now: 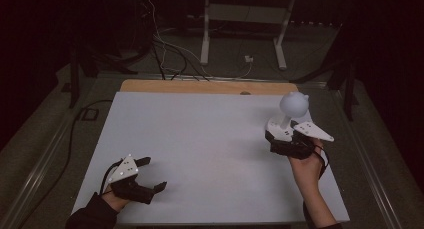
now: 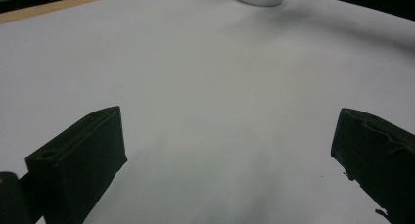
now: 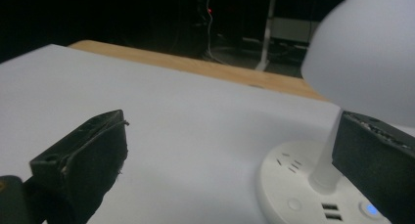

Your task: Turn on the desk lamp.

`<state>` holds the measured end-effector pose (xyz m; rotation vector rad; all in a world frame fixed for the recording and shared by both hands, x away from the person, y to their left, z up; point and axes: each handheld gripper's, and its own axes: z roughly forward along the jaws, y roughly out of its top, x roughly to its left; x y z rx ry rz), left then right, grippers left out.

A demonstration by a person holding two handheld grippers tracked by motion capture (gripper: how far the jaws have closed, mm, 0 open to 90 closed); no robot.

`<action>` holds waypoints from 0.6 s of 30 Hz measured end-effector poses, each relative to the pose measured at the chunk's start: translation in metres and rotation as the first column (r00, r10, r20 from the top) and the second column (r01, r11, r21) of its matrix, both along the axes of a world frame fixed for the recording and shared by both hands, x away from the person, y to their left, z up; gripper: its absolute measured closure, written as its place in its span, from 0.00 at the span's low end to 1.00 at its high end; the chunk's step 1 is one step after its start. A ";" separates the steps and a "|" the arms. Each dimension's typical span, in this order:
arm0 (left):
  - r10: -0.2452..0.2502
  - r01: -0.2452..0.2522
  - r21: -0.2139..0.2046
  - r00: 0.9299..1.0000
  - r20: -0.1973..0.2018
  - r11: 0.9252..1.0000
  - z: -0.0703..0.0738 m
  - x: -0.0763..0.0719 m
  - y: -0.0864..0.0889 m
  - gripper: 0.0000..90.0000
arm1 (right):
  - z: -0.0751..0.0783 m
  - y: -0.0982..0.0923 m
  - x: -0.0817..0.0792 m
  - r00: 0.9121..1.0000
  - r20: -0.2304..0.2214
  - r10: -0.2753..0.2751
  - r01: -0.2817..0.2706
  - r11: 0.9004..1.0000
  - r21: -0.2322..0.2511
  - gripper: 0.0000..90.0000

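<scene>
A small white desk lamp (image 1: 287,116) stands on a white table top (image 1: 200,149), toward 2 o'clock from the centre. It has a round dome shade, a thin stem, and a round base (image 3: 303,185) with socket slots, 2 USB ports and a lit blue button.

The right gripper (image 1: 292,144) sits just at the lamp's near side, held by the person's right hand (image 1: 307,161). Its jaws are spread apart and grasp nothing; in the right gripper view the right jaw overlaps the stem.

The left gripper (image 1: 145,176) hovers at 7 o'clock, well apart from the lamp, jaws released and empty.

Likely risks: the top-heavy lamp could tip if a jaw bumps the thin stem, or slide on the smooth surface. The room is dim, which makes contact hard to judge.
</scene>
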<state>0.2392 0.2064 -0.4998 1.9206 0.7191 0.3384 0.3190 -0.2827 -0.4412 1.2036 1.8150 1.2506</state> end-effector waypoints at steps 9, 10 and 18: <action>0.002 -0.002 0.002 1.000 -0.002 1.000 0.000 0.000 0.000 0.00 | -0.010 -0.006 0.013 0.997 -0.032 -0.063 0.062 0.998 -0.030 0.00; 0.002 -0.002 0.000 1.000 -0.001 1.000 0.000 0.000 0.000 0.00 | -0.011 -0.007 0.014 0.997 -0.032 -0.067 0.066 0.997 -0.030 0.00; 0.005 -0.005 -0.001 1.000 -0.006 1.000 0.000 0.001 0.001 0.00 | -0.018 -0.008 0.023 0.988 -0.061 -0.138 0.137 0.990 -0.027 0.00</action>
